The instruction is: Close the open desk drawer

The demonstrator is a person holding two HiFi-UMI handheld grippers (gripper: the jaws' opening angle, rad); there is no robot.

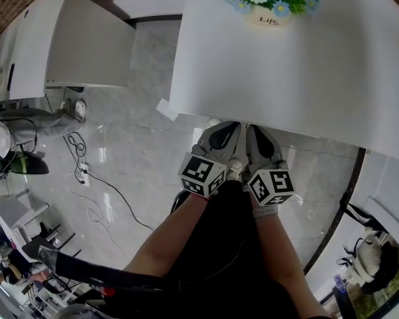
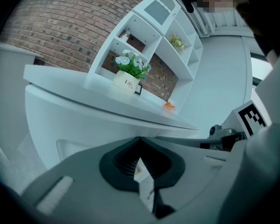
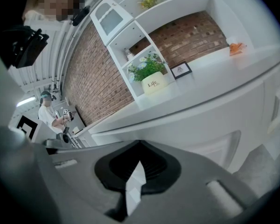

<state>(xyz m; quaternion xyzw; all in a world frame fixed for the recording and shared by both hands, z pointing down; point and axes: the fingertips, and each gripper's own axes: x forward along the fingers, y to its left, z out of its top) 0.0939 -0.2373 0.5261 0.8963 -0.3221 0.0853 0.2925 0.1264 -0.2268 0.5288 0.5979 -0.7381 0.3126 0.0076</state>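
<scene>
The white desk [image 1: 286,78] fills the upper right of the head view, and its top hides any drawer from above. Both grippers point at the desk's near edge, side by side. My left gripper [image 1: 235,127] and my right gripper [image 1: 250,130] reach just under that edge. In the left gripper view the left gripper [image 2: 140,139] is shut with nothing in it, close to the white drawer front [image 2: 70,146]. The right gripper [image 3: 139,143] is also shut and empty, facing a recessed front panel [image 3: 221,148]. I cannot tell how far the drawer stands out.
A flower pot [image 1: 269,8] stands on the desk's far side, with a small picture frame [image 3: 181,70] and an orange object [image 3: 235,47] nearby. A white shelf unit [image 2: 154,31] rises behind. Cables [image 1: 86,178] lie on the tiled floor at left; another white table [image 1: 66,38] stands beyond.
</scene>
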